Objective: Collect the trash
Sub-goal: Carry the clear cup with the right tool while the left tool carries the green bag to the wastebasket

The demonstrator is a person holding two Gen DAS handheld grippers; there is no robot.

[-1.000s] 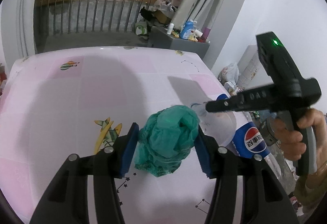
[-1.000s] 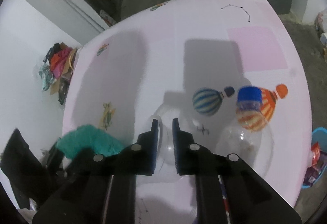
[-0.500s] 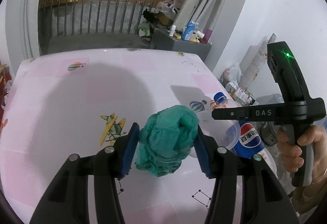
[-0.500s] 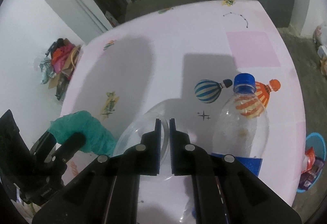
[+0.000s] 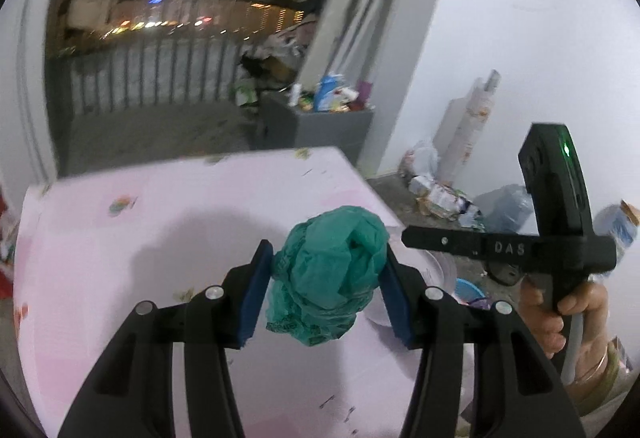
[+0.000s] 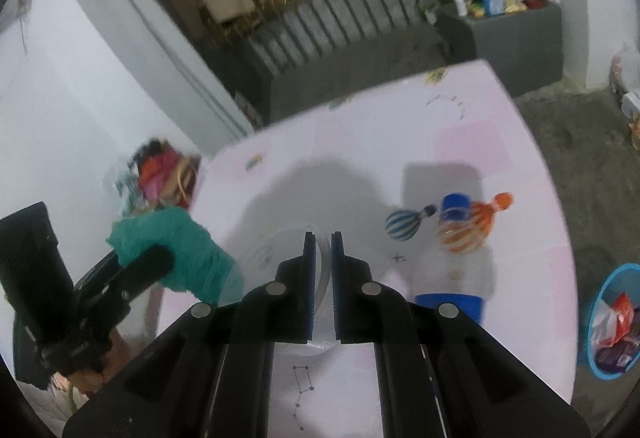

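Observation:
My left gripper (image 5: 326,284) is shut on a crumpled green plastic bag (image 5: 332,274) and holds it above the pink table (image 5: 160,222); the bag also shows in the right wrist view (image 6: 176,250). My right gripper (image 6: 322,238) is shut on the rim of a clear plastic cup (image 6: 276,258), lifted above the table (image 6: 360,142). A clear Pepsi bottle (image 6: 460,250) with a blue cap stands on the table right of the cup. The right gripper shows in the left wrist view (image 5: 408,238), just right of the bag.
A blue waste basket (image 6: 612,322) with wrappers stands on the floor right of the table; it also shows in the left wrist view (image 5: 468,288). A grey cabinet (image 5: 320,126) with bottles stands beyond the table. Loose rubbish (image 5: 440,194) lies by the white wall.
Both grippers have risen and pulled back from the table with their loads. The cup has lifted clear of the table. The views tilt up toward the balcony.

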